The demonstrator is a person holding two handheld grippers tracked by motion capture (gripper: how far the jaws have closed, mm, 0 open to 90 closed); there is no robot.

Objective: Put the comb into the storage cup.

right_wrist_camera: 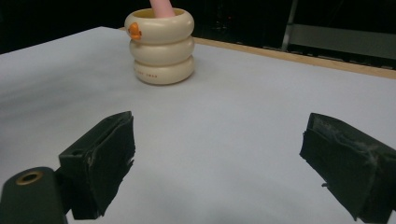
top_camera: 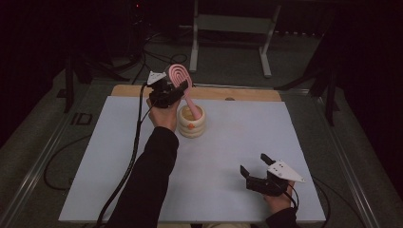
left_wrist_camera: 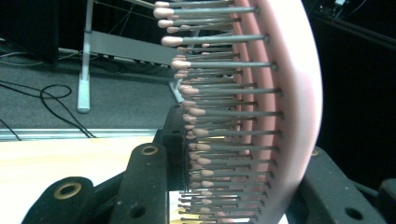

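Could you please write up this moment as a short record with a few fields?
Left gripper: shut on the pink hairbrush, at its head
Hairbrush handle: inside the cream holder
Holder: upright on the white mat, three stacked rings, orange mark on the side
Right gripper: open, nothing between the jaws, low over the mat near the front right

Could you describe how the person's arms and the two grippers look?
Both grippers are black with two blocky jaws. The left gripper and the right gripper each carry a grey three-cornered plate on top. A black cable trails from the left one. The person wears black sleeves.
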